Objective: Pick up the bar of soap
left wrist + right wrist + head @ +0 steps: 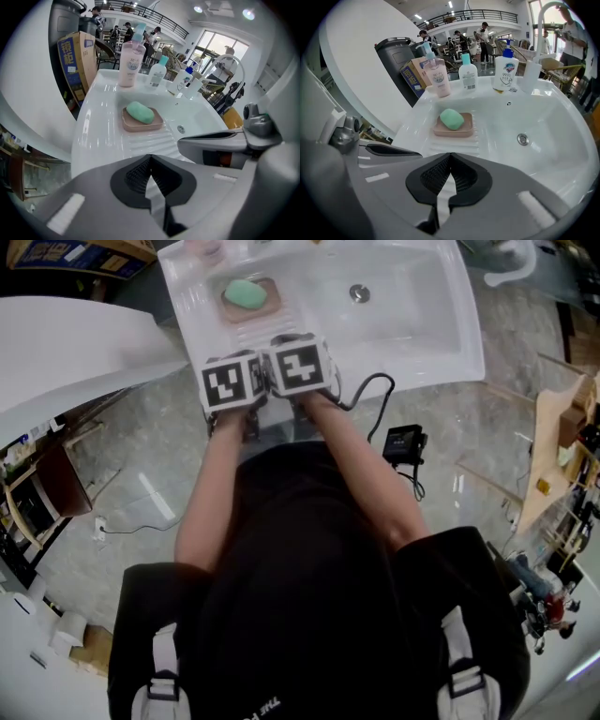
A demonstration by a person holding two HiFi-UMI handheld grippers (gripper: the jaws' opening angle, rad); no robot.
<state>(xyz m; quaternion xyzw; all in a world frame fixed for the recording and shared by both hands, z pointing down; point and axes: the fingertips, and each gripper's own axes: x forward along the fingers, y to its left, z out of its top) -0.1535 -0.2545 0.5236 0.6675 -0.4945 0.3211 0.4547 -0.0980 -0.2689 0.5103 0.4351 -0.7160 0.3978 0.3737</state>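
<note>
Readiness pose: nothing grasped yet

Bar of soap (245, 293) lies in its pink dish (143, 125) on the ribbed ledge left of the basin, probably so it drains into the sink (422, 324). Left gripper (150, 159) and right gripper (450, 157) sit side by side at the near rim, well short of the soap. Fingers (136, 173) on both are pressed together, holding nothing. Judgement: a rest pose before the reach; one pair must open first.
</note>
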